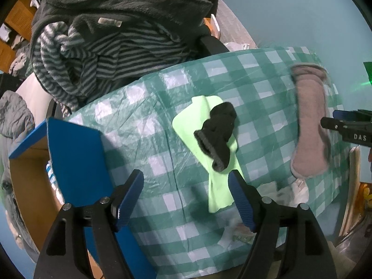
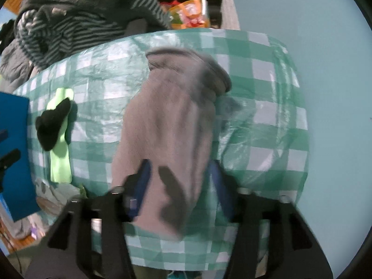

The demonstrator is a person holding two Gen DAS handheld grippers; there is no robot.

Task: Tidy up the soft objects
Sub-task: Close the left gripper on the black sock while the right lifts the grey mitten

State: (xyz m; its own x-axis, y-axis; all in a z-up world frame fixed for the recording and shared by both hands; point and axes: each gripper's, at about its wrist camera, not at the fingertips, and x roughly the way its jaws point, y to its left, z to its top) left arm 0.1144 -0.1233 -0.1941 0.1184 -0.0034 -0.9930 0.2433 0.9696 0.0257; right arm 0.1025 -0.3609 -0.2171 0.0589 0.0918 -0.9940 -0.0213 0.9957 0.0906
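Over the green-checked cloth (image 1: pixel 144 121) that covers my desk, with a heap of striped and dark fleece clothing (image 1: pixel 97 46) piled at its far side, I work both tools at once. The biggest piece in play is a grey-pink fleece item (image 2: pixel 169 125), lying lengthwise on the cloth; my right claw (image 2: pixel 179 186) straddles its near end with fingers apart on either side, and motion blur keeps me from saying whether they touch it. I judge it light, limp and thick-piled, so a pinch on the near hem should bunch and hold it without slipping. To its left lies a pale green cloth (image 1: pixel 197 125), flat and thin, likely to drape and slide on the plastic sheet. On top of that rests a small black sock-like bundle (image 1: pixel 218 134), soft and crumpled, best nipped at its folded cuff. My left claw (image 1: pixel 186 186) hovers spread wide and empty just short of the green cloth's near corner.
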